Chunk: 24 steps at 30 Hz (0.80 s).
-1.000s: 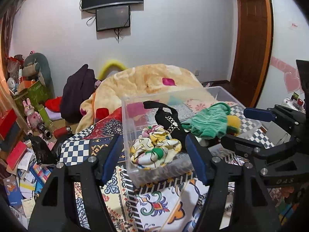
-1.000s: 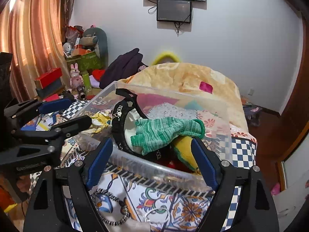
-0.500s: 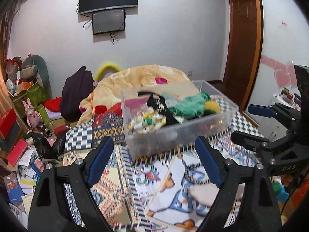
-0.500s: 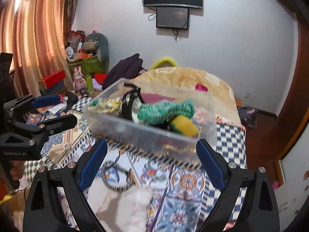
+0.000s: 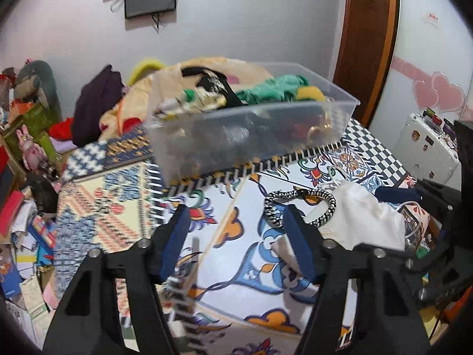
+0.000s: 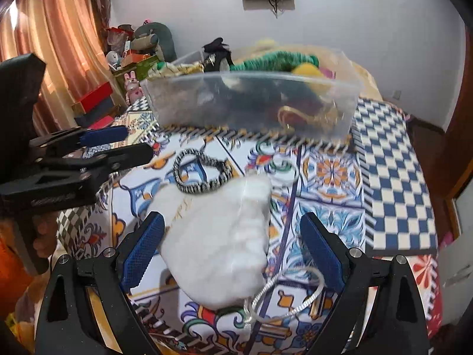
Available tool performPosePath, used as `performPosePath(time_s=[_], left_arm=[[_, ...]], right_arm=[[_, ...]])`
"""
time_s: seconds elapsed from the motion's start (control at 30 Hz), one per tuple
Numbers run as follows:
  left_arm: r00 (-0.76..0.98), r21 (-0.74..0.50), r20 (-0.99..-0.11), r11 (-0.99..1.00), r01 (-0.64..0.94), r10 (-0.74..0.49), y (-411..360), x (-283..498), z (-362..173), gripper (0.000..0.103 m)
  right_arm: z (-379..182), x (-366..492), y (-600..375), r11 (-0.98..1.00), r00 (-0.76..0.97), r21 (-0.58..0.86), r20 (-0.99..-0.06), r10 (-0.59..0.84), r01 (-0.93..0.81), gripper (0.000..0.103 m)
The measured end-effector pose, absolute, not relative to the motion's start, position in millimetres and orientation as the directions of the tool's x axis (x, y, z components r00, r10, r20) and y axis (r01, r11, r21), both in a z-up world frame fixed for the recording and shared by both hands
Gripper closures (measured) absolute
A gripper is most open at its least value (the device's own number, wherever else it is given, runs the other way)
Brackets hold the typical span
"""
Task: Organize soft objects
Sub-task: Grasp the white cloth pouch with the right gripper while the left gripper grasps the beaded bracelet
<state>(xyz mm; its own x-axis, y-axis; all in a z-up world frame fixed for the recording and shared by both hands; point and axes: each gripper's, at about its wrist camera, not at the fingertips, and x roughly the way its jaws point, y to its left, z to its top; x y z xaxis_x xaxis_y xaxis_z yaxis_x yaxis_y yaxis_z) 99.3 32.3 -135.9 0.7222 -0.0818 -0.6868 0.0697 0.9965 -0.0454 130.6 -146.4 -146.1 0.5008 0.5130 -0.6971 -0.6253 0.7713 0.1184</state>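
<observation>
Clear plastic bin [image 5: 251, 136], upper centre of frame on the patterned bedspread [image 5: 112, 207], holding a green knit piece [image 5: 272, 90] and a yellow soft item [image 5: 310, 93]; white drawstring pouch [image 6: 218, 236], centre, between my right gripper [image 6: 233, 254] fingers, jaws spread, not touching; braided bracelet [image 6: 201, 174] touching the pouch's top edge; my left gripper [image 5: 236, 236] open, empty.

Counts: 1 clear plastic bin [image 5: 254, 136] w/ approx 4 soft items showing on top: 1 green knit piece [image 5: 272, 90], 1 yellow ball [image 5: 310, 93], 1 black strap [image 5: 215, 81], 1 patterned cloth [image 5: 192, 102]. On bed: 1 white drawstring pouch [image 6: 218, 236], 1 braided bracelet [image 6: 201, 174]. 2 grippers: left [image 5: 236, 236], right [image 6: 230, 248].
</observation>
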Motion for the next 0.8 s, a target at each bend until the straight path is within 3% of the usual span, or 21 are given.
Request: performPosePath(time_s=[0.2,0.4,0.57,0.8], left_arm=[[0.686,-0.058,-0.719,0.994,0.096,-0.108,18.5,121.5,-149.6,0.054],[0.667,-0.049,-0.736,0.992,0.117,-0.115,9.0,132.2,-156.5,0.070],[0.677,-0.027,-0.729,0.992,0.124,-0.105,5.5,131.4,-156.9,0.095],[0.718,-0.024,-0.689,0.993,0.117,-0.102,8.7,117.3,-149.2,0.096]], right_arm=[[-148.6,128.6,-147.2,0.768,0.506,0.106,-0.694,0.512,-0.632,0.028],[-148.6,124.5,-146.3,0.751,0.517,0.071,-0.683,0.516,-0.656,0.051],[-151.6,123.4,-147.7,0.747,0.517,0.081,-0.673,0.529,-0.659,0.074],[-140.6,118.3,-156.9,0.771,0.564,0.056,-0.648,0.512,-0.635,0.082]])
